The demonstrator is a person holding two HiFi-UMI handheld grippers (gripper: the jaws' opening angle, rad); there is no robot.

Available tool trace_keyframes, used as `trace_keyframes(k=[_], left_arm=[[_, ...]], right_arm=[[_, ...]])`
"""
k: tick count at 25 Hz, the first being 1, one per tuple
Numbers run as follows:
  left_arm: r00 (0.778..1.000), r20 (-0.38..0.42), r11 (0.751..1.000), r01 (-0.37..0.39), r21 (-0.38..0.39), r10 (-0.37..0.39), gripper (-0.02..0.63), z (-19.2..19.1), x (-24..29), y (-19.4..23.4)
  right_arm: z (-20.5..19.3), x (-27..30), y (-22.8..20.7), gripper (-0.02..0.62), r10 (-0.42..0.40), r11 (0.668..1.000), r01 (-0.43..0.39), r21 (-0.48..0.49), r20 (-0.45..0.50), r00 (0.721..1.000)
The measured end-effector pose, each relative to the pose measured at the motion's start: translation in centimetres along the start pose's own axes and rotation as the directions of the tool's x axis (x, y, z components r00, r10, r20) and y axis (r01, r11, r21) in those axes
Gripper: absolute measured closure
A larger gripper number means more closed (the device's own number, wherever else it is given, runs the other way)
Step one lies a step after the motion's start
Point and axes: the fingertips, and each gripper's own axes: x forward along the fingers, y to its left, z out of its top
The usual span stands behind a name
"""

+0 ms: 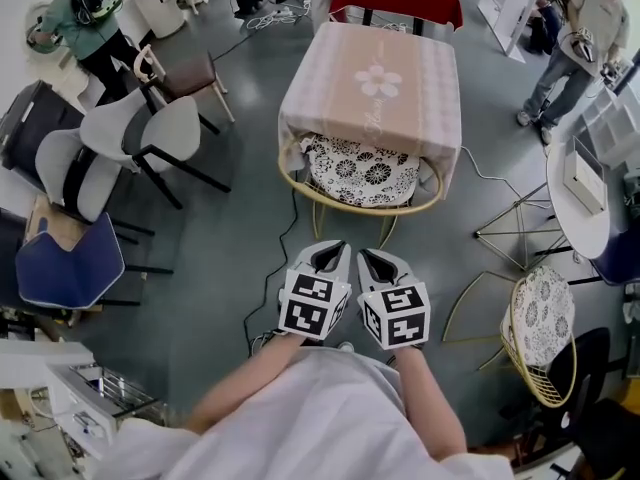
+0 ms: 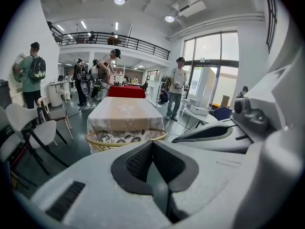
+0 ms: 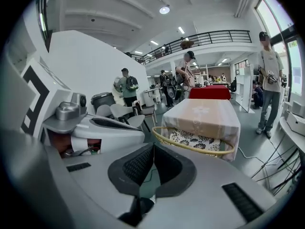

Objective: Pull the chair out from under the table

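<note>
- Forearms at the bottom of the head view lead up to the left gripper (image 1: pixel 331 252) and the right gripper (image 1: pixel 376 258), side by side at centre frame. Each has its jaws together and nothing in them.
- Above them in the head view, the chair (image 1: pixel 352 208) sits tucked beneath the near edge of the worktop (image 1: pixel 375 83), with its patterned cushion half under the hanging cloth (image 1: pixel 300 118). Neither gripper touches it.
- A dark cable (image 1: pixel 293 230) lies on the floor by the chair's legs, left of centre. A leg could snag it as the chair slides. The cloth may also drag along if the rim catches its hem.
- Left gripper view: the ribbed pads meet at lower centre, so this gripper is closed and empty. The chair's curved yellow rim (image 2: pixel 95 140) shows just above the gripper in the frame, well apart from it. If the jaws are not spread before they arrive, they would bump the rim rather than take hold.
- Right gripper view: the jaws are likewise pressed together and hold nothing. The rim (image 3: pixel 190 146) arcs across centre right, under the cloth edge. A grip on one side only would likely swing the chair against a leg of the worktop.
</note>
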Motion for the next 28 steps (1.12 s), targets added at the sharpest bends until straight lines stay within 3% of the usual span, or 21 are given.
trace_keyframes(k=[16,24,28], left_arm=[[0.993,-0.094,0.993,0.075,0.094,-0.066,0.600,1.5,5.3,5.9],[0.983,-0.156,0.970,0.129,0.205,-0.097,0.598,0.4,7.4,8.1],[0.972,-0.204,0.953,0.167,0.254,-0.116,0.557,-0.4,8.1,9.3]], right_arm=[[1.3,7.3,-3.2,0.591,-0.064,0.989,0.046,-0.139,-0.131,0.989],[0.9,9.8,-3.9,0.591,-0.066,0.971,0.017,-0.238,-0.199,0.978],[0.8,10.8,-4.6,0.591,-0.073,0.952,0.001,-0.306,-0.225,0.972]])
